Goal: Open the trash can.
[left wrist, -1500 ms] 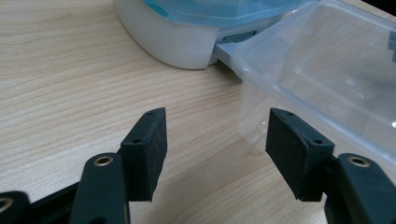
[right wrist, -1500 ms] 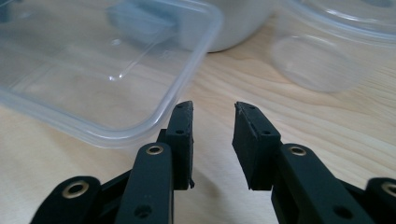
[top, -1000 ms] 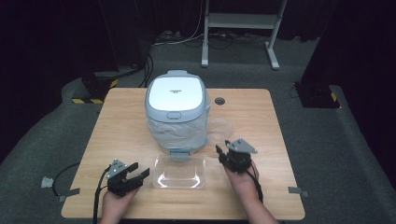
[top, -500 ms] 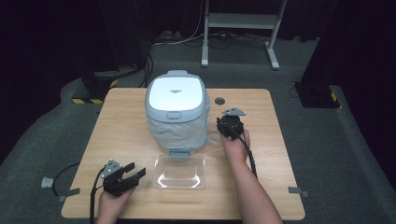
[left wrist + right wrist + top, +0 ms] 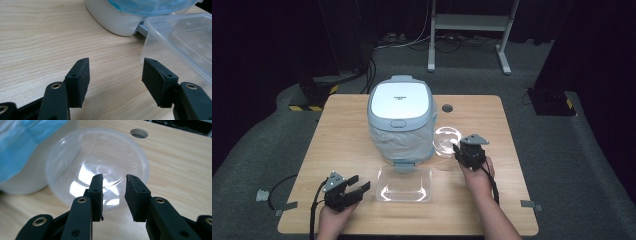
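Bowl [image 5: 100,167], clear and round, sits at the bin's [image 5: 401,116] four o'clock, its near rim just ahead between the right gripper's [image 5: 113,195] parted, empty fingers; left gripper [image 5: 113,81] waits wide open.

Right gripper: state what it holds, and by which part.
Nothing yet. The right gripper has its fingers open astride the near rim of the clear round bowl, not closed on it.

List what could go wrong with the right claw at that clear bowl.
1. The right claw straddles the near rim of the thin clear bowl; closing could flex it or let it slip out.
2. The bowl sits close beside the bin; lifting or tilting might knock against it.
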